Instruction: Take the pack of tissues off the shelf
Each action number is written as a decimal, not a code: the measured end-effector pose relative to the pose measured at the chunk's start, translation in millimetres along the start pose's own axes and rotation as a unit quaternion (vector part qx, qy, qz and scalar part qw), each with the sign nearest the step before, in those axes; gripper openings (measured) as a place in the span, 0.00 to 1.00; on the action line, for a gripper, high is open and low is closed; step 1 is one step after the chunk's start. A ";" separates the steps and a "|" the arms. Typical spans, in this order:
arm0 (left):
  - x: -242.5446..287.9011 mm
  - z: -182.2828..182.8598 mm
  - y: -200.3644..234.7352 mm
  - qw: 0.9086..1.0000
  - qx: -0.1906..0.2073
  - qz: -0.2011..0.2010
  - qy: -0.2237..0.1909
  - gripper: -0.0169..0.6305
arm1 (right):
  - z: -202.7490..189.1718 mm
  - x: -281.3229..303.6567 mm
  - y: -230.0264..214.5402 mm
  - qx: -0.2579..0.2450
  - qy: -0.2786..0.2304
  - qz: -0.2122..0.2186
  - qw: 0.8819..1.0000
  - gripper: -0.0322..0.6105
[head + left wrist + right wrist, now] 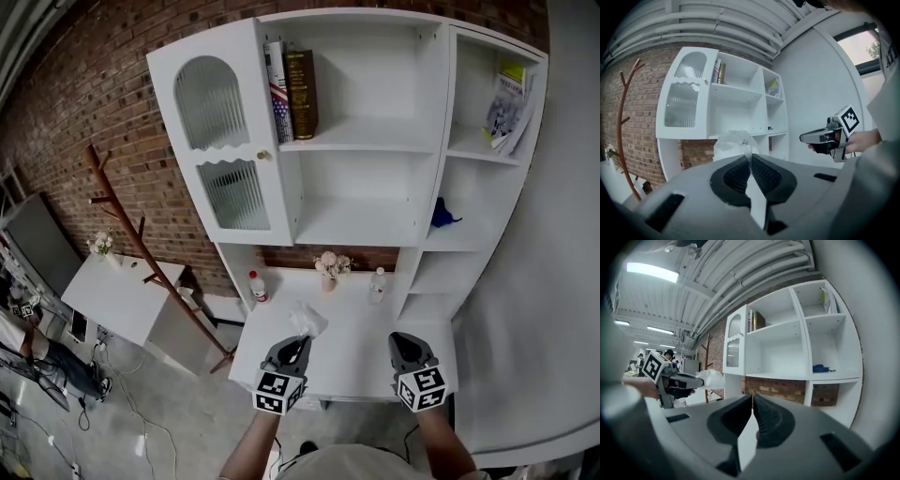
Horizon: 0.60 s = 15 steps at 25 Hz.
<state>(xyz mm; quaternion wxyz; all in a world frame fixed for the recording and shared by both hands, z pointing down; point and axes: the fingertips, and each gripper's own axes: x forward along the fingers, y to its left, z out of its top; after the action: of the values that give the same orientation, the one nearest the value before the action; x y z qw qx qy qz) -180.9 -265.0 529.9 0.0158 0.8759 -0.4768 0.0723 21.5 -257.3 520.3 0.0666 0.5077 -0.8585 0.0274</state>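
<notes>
— Where does everything stand, as you see it from there?
— The white shelf unit (361,220) fills the wall. Its lowest board (356,354) is the widest and comes out to the front like a desk. Both grippers hang over the front part of this board.
— And the pack of tissues?
— It is in no compartment of the shelf unit. The left gripper (297,341) has it. Its two jaws are pressed together on one thin edge of the pack of tissues (307,322), and the rest of the pack points toward the shelf unit, free in the air.
— The other one?
— The right gripper (405,343) is further to the right side of the shelf unit. Its jaws are closed on each other, with nothing between them.
— So what can go wrong?
— I think the grip is the weak point. Only a soft fold of wrapping is pinched, so a quick swing can pull the film out, and the pack drops on the board. Also, at the back of this board, under the open compartments of the shelf unit, stand a bottle with a red cap (257,287), a clear bottle (377,284) and a small vase of flowers (330,268). A pack carried low toward them can knock one over.
— Which one first?
— The vase, I believe.
</notes>
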 end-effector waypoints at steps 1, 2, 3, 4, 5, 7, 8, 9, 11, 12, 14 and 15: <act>-0.6 -0.9 2.4 1.000 -0.003 0.001 -0.001 0.07 | 0.2 -0.2 0.6 -0.001 0.000 -0.001 1.000 0.10; -1.4 -1.3 4.4 1.000 -0.003 0.001 -0.003 0.07 | 0.7 -0.4 1.4 -0.004 0.000 -0.001 1.000 0.10; -1.9 -1.1 6.4 1.000 -0.002 0.000 -0.004 0.07 | 1.5 -0.2 2.2 -0.007 -0.001 -0.001 1.000 0.10; -2.0 -0.7 8.3 1.000 -0.001 -0.001 -0.006 0.07 | 2.7 0.3 2.5 -0.010 -0.002 -0.001 1.000 0.10; -1.8 -0.3 10.2 1.000 0.000 -0.002 -0.008 0.07 | 4.1 0.8 2.2 -0.013 -0.003 -0.002 1.000 0.10; -1.9 -0.5 13.1 1.000 -0.001 -0.004 -0.009 0.07 | 6.1 1.2 0.8 -0.014 -0.004 -0.008 1.000 0.10; -2.4 -1.0 14.4 1.000 -0.002 -0.004 -0.010 0.07 | 6.3 1.4 0.5 -0.014 -0.004 -0.010 1.000 0.10; -2.9 -1.6 15.7 1.000 -0.003 -0.003 -0.010 0.07 | 6.1 2.0 0.6 -0.013 -0.004 -0.012 1.000 0.10; -2.9 -2.7 18.1 1.000 -0.005 -0.003 -0.011 0.07 | 4.6 3.7 1.3 -0.012 -0.002 -0.014 1.000 0.10; -2.4 -3.0 19.0 1.000 -0.005 -0.003 -0.012 0.07 | 4.0 4.6 1.7 -0.012 -0.002 -0.014 1.000 0.10; -1.4 -3.2 20.3 1.000 -0.005 -0.005 -0.013 0.07 | 3.3 6.2 2.7 -0.011 -0.001 -0.014 1.000 0.10; -1.1 -3.0 20.8 1.000 -0.005 -0.006 -0.014 0.07 | 3.2 6.7 3.0 -0.011 -0.002 -0.014 1.000 0.10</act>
<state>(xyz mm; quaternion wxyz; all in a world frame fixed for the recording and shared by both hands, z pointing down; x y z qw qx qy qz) -199.3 -275.1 531.9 0.0144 0.8796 -0.4720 0.0576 15.4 -262.0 518.1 0.0712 0.5189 -0.8517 0.0162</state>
